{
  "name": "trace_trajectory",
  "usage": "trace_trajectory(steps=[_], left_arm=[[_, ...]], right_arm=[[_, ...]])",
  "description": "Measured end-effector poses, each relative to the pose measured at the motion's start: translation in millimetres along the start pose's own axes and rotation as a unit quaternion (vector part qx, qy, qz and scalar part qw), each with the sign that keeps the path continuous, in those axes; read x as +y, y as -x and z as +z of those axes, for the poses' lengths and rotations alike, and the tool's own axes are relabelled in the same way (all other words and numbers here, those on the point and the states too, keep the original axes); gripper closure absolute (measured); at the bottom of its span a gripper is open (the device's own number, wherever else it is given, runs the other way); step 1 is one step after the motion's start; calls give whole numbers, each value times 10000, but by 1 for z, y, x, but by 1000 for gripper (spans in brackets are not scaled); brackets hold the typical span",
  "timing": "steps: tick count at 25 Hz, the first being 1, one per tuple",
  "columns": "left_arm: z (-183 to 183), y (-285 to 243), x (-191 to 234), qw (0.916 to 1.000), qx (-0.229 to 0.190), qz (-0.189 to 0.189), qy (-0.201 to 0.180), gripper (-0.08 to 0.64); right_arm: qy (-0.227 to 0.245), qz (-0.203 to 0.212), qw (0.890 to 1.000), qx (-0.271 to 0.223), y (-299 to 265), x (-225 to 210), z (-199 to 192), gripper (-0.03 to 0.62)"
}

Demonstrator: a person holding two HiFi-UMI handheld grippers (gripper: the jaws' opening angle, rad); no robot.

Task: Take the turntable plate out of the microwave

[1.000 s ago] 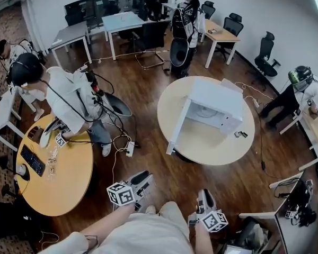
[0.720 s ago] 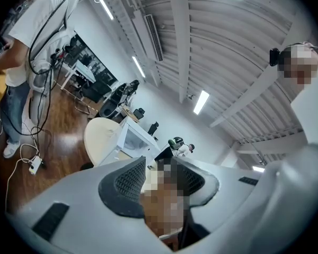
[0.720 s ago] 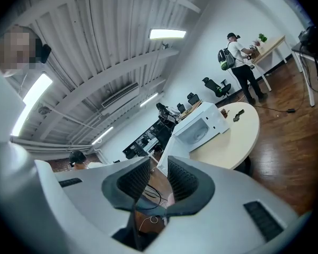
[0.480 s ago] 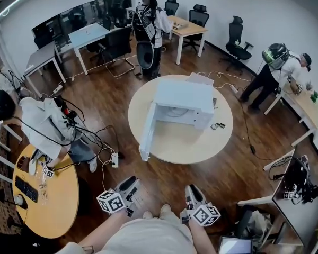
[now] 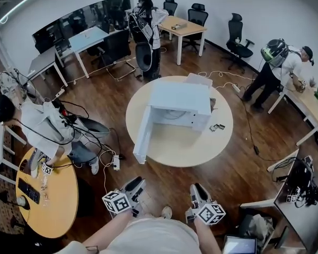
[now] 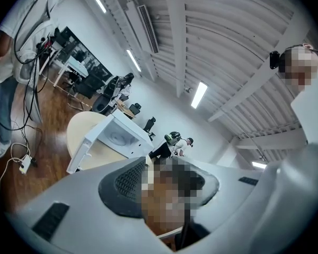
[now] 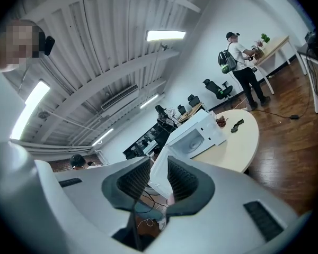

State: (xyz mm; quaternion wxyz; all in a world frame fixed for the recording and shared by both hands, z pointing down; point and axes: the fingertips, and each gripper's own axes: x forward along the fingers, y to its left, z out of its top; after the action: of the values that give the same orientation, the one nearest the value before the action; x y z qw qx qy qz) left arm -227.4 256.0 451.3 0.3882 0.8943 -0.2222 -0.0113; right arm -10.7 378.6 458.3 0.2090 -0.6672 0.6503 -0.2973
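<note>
Your left gripper [image 5: 137,183] and right gripper [image 5: 197,188]: jaws spread, empty, well apart from the open microwave [image 5: 183,97]; plate [image 7: 193,137] inside.

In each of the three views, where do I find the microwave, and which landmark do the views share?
Head view: the microwave is at the centre, slightly above the middle.
Left gripper view: the microwave is left of centre.
Right gripper view: the microwave is just right of centre.
Shared landmark: the round table under it.
</note>
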Motion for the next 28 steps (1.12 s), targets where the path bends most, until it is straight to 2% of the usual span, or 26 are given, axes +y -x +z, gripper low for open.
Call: trace_trajectory(steps=[4,17,28], left_arm=[[-13,-2,-1,9999,8,112,107,417],[-18,-2,-5,9994,-62,340,87,416],[-5,-16,7,9995,-6,294,81,416]], right_arm=[[-149,21,9999,14,6,-10,6,508],[-214,112,9996,145,4,-26,7,508],[-391,168,9991,68,-17,-23,9,508]])
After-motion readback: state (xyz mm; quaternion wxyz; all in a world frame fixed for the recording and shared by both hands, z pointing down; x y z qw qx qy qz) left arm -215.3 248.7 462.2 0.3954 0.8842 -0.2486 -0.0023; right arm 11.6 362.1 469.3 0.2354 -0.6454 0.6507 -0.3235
